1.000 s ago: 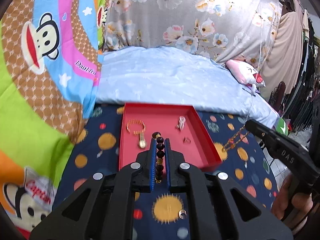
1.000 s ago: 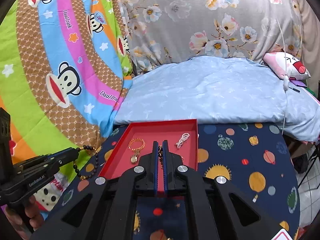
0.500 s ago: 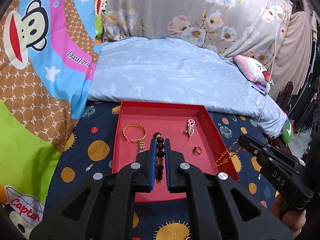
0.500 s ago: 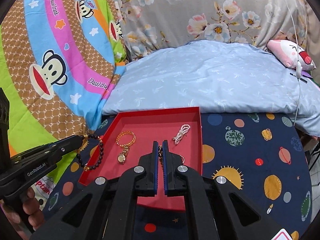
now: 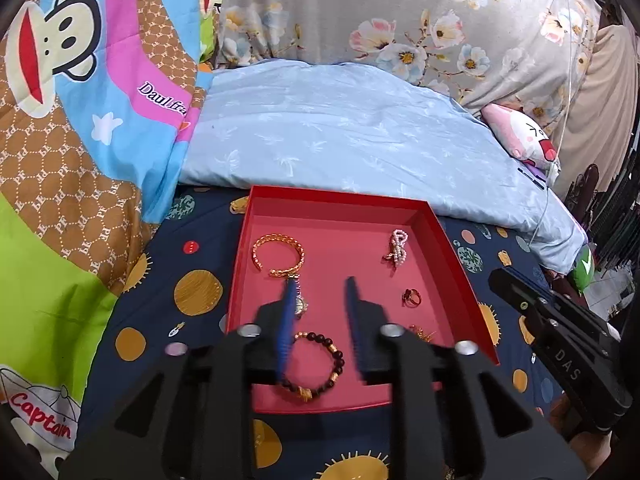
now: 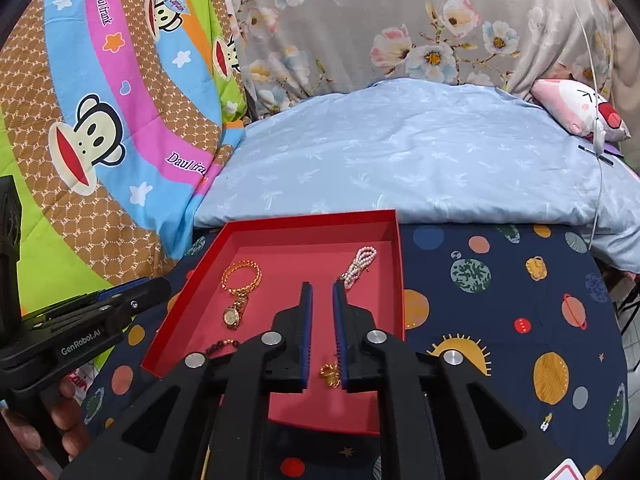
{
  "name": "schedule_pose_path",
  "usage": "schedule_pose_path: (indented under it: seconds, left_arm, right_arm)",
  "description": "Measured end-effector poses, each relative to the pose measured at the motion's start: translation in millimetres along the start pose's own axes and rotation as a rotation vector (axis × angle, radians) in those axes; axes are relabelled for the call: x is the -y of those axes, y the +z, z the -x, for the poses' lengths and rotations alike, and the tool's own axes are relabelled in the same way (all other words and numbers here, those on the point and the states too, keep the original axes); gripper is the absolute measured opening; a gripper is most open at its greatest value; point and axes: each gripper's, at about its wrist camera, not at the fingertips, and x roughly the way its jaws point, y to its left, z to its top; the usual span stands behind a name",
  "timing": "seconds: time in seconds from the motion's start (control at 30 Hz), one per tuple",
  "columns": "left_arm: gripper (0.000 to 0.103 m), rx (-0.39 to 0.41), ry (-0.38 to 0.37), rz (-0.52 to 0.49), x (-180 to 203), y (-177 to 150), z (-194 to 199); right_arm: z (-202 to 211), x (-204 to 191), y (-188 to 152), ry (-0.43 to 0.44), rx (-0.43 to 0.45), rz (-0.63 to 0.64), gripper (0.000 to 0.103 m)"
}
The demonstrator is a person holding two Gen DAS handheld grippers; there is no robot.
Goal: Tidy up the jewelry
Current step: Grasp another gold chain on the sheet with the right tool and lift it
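- Dark beads with a few gold ones make up the beaded bracelet (image 5: 316,364), which lies loose on the floor of the red tray (image 5: 456,256) near its front edge, below the spread jaws of the left gripper (image 5: 320,300); nothing is pinched there.
- The right gripper (image 6: 322,304) hangs over the tray too, its blue-lined jaws parted by a narrow gap and empty, with a small gold chain (image 6: 330,374) heaped on the tray floor just under them.
- Farther in sit a small ring (image 5: 412,297), a gold watch (image 6: 232,316), a gold bangle (image 5: 278,254) touching the watch's strap, and a pink pearl strand (image 6: 360,262) nearest the back wall.
- By the look of it, the gathering is mostly done: every piece in view lies inside the tray, well spaced, none tangled.
- No jewelry shows on the planet-print cloth (image 6: 500,280) around the tray, so little seems left beyond withdrawing or tidying positions.
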Motion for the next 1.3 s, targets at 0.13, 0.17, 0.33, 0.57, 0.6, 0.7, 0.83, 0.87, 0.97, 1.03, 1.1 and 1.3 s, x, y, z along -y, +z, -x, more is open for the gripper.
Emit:
schedule_pose_path:
  seconds: [0.13,0.17,0.33,0.57,0.6,0.7,0.83,0.87,0.97,1.03,1.1,1.3]
  left_arm:
    - [0.038,0.014,0.002,0.01,-2,-1,10]
    - [0.038,0.018,0.003,0.011,-3,-1,13]
    - [0.039,0.022,0.017,0.016,-8,-10,30]
    - [0.039,0.01,0.023,0.024,-11,-43,59]
    - [0.039,0.005,0.023,0.027,-13,-48,61]
    - [0.039,-0.022,0.01,0.044,-15,-68,69]
    - [0.039,-0.057,0.002,0.057,-16,-92,76]
    - [0.039,-0.067,0.0,0.06,-16,-97,76]
    - [0.039,-0.099,-0.002,0.064,-14,-115,77]
    - [0.039,-0.117,-0.003,0.069,-14,-125,76]
    - [0.039,-0.133,-0.003,0.07,-13,-133,74]
    - [0.039,-0.161,0.002,0.077,-17,-146,70]
  right_arm:
    - [12,1,2,0.006,0.014,-0.009,0.012]
    - [15,2,1,0.009,0.015,-0.012,0.012]
    - [41,2,-9,0.015,0.024,-0.016,0.012]
    - [78,-2,-49,-0.003,0.0,-0.006,0.012]
    - [83,-2,-59,-0.005,-0.01,-0.009,0.012]
    - [92,-2,-82,0.0,-0.045,-0.022,0.013]
    - [99,-2,-110,0.001,-0.092,-0.028,0.013]
    - [99,-3,-118,0.004,-0.106,-0.027,0.013]
    - [95,-7,-138,0.002,-0.147,-0.019,0.013]
    - [89,-8,-149,0.015,-0.179,-0.024,0.013]
    - [83,-9,-157,0.022,-0.201,-0.027,0.013]
    - [65,-14,-165,0.023,-0.227,-0.014,0.013]
